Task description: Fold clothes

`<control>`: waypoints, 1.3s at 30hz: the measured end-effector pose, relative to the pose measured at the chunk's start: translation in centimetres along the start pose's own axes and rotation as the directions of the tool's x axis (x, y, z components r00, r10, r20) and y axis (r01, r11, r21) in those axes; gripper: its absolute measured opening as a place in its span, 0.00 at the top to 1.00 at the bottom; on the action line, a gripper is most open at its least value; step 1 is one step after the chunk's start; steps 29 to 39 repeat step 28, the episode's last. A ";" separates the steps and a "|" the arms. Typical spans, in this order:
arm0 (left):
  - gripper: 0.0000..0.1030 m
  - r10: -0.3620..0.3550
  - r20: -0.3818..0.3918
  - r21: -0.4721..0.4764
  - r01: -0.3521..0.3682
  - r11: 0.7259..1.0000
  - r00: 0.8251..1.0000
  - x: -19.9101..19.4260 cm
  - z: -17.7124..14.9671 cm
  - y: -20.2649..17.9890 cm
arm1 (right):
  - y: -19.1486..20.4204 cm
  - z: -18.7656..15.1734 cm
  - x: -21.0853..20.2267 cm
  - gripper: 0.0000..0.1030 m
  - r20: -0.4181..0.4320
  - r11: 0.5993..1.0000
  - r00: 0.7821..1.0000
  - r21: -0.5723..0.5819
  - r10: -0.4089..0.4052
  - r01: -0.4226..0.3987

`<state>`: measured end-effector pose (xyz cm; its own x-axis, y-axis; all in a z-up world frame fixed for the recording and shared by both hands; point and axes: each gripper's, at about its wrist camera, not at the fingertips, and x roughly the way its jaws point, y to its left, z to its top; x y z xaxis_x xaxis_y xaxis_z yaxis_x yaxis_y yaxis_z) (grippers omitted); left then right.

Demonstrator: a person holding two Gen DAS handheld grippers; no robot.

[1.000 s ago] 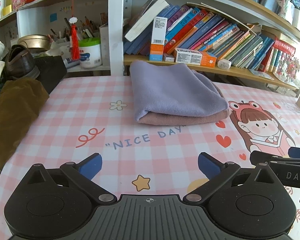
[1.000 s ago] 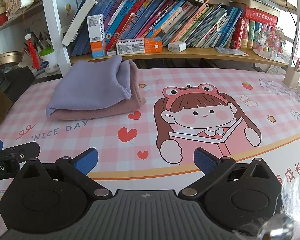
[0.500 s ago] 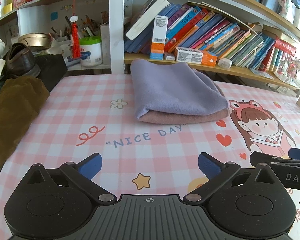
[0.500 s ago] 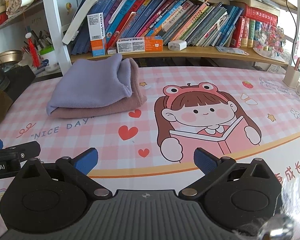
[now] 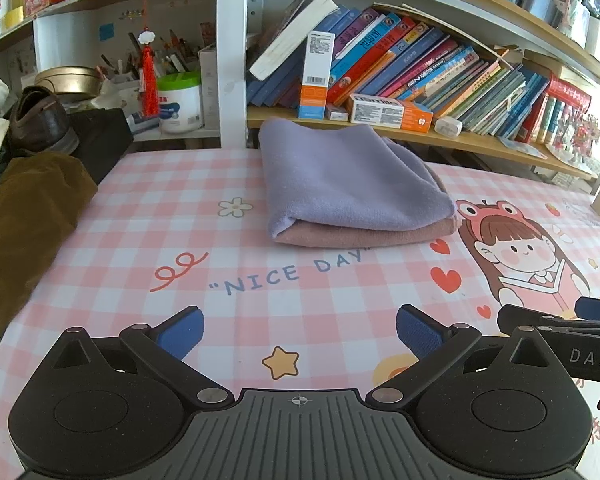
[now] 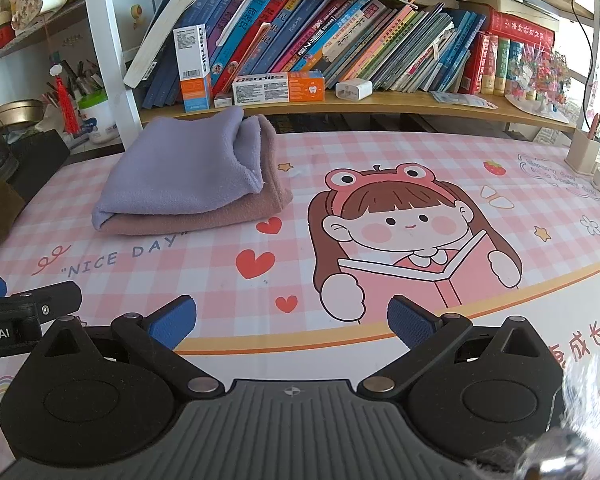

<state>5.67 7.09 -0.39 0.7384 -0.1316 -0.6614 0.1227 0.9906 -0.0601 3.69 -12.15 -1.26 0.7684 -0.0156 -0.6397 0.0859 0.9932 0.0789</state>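
Nothing had moved; both grippers, left [image 5: 298,330] and right [image 6: 292,320], hung spread, empty. The cloth [image 5: 352,188] looked folded; best left undisturbed.

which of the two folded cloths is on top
The lavender cloth is on top. It lies folded over the dusty pink cloth, which shows only as a strip along the stack's near and right edges.

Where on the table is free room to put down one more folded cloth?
Free: the pink checked tablecloth between the folded lilac-and-pink fleece stack and both open claws, left claw and right claw, around the "NICE DAY" print, plus the cartoon-girl print to the stack's right. Crowded: the left edge, under a brown corduroy garment and a brown leather shoe.
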 end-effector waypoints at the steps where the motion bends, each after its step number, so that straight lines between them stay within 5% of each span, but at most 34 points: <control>1: 0.00 -0.001 0.000 0.000 0.001 1.000 1.000 0.0 0.0 0.0 | 0.0 0.0 0.0 0.00 -0.001 1.000 1.000 0.000 0.000 0.000; 39: 0.00 -0.009 -0.017 -0.010 0.008 1.000 1.000 0.2 -0.2 0.1 | 0.0 -0.1 0.3 0.00 -0.019 1.000 1.000 0.000 -0.002 0.002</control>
